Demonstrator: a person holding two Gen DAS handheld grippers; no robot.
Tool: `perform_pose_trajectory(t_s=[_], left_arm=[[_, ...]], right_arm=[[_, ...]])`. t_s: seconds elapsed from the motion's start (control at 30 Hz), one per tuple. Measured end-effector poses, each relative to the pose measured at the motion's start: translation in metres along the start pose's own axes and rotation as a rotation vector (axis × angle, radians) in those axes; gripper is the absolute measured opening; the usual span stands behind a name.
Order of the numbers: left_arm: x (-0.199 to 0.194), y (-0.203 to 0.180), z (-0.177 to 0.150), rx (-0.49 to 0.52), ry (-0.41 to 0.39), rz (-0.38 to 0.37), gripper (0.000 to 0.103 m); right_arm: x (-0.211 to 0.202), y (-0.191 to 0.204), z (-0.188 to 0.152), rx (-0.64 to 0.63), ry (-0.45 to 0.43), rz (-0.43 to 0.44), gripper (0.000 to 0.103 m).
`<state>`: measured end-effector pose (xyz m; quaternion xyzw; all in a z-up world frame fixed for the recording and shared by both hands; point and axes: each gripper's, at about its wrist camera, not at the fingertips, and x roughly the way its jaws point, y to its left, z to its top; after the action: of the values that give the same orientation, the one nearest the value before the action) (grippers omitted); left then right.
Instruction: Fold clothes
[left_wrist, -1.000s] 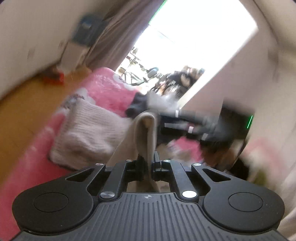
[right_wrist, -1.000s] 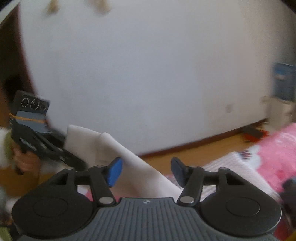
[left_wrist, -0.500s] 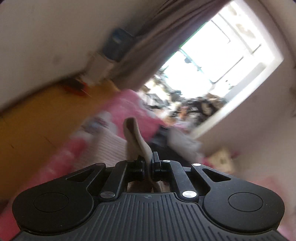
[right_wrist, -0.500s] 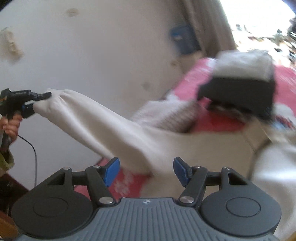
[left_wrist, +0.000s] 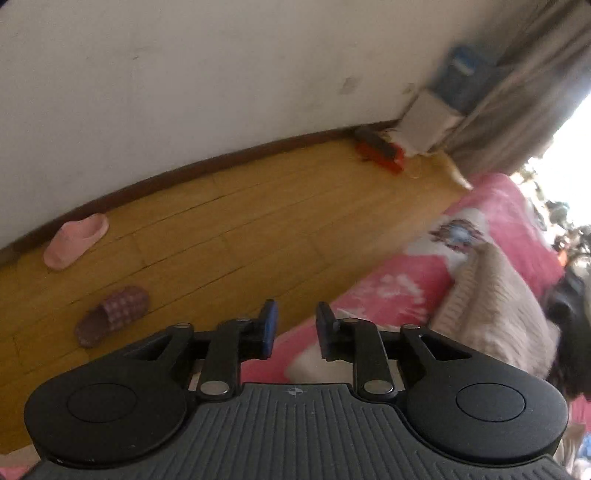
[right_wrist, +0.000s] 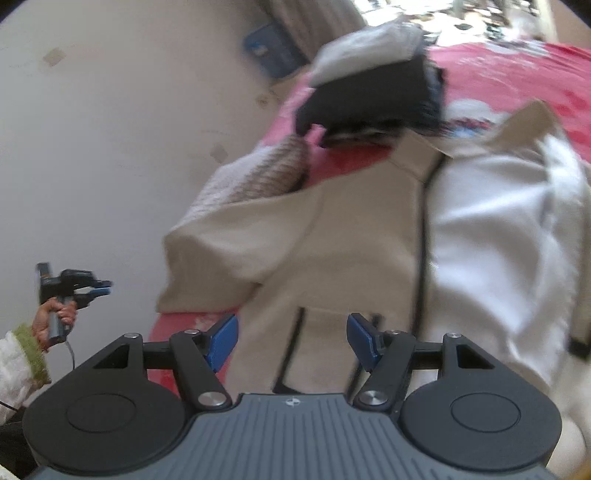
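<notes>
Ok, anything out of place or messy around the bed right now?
Mostly the floor: a pink slipper and a checked brown slipper lie apart, pointing different ways. On the bed, the cream jacket sprawls unfolded, one sleeve flopped sideways.

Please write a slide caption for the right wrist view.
Right gripper with open jaws over a cream jacket on the pink bed.

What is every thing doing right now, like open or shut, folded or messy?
Left gripper: jaws opening, nothing between them.
Right gripper: open, empty, over the cream jacket.
Cream jacket: spread on the pink bed, sleeve folded across.
Knit sweater: folded.
Black garment: folded, grey garment on top.
</notes>
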<state>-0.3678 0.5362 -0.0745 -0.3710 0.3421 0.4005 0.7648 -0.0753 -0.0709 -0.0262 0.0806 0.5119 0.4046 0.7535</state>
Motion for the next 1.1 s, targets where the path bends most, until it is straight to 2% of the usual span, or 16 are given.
perform_pose_trajectory(t_s=[0.07, 0.2, 0.3, 0.37, 0.5, 0.6, 0.67, 0.77, 0.9, 0.97, 1.1], left_arm=[[-0.017, -0.034, -0.017, 0.104, 0.003, -0.050, 0.032], [-0.047, -0.118, -0.068, 0.283, 0.033, -0.227, 0.037], [-0.062, -0.183, -0.122, 0.410, 0.099, -0.354, 0.038], [-0.065, -0.226, -0.163, 0.507, 0.157, -0.410, 0.038], [-0.056, -0.306, -0.260, 0.730, 0.273, -0.463, 0.038], [-0.057, -0.341, -0.337, 0.931, 0.297, -0.439, 0.038], [-0.068, -0.349, -0.373, 1.036, 0.302, -0.407, 0.038], [-0.089, -0.338, -0.389, 1.094, 0.278, -0.394, 0.038], [-0.095, -0.327, -0.381, 1.081, 0.222, -0.409, 0.038], [-0.099, -0.315, -0.370, 1.073, 0.193, -0.415, 0.038], [-0.096, -0.296, -0.346, 1.061, 0.162, -0.430, 0.038]], right_arm=[[-0.012, -0.011, -0.013, 0.051, 0.006, -0.056, 0.068], [-0.041, -0.033, -0.041, 0.145, 0.009, -0.173, 0.068], [-0.067, -0.056, -0.058, 0.230, -0.023, -0.237, 0.068], [-0.084, -0.071, -0.066, 0.270, -0.058, -0.272, 0.068], [-0.107, -0.098, -0.075, 0.314, -0.102, -0.319, 0.068], [-0.110, -0.108, -0.073, 0.307, -0.116, -0.295, 0.066], [-0.110, -0.110, -0.070, 0.301, -0.104, -0.276, 0.063], [-0.112, -0.105, -0.065, 0.277, -0.062, -0.288, 0.058], [-0.132, -0.080, -0.062, 0.192, -0.057, -0.343, 0.058], [-0.150, -0.062, -0.064, 0.137, -0.096, -0.401, 0.058], [-0.195, -0.028, -0.071, 0.050, -0.255, -0.539, 0.058]])
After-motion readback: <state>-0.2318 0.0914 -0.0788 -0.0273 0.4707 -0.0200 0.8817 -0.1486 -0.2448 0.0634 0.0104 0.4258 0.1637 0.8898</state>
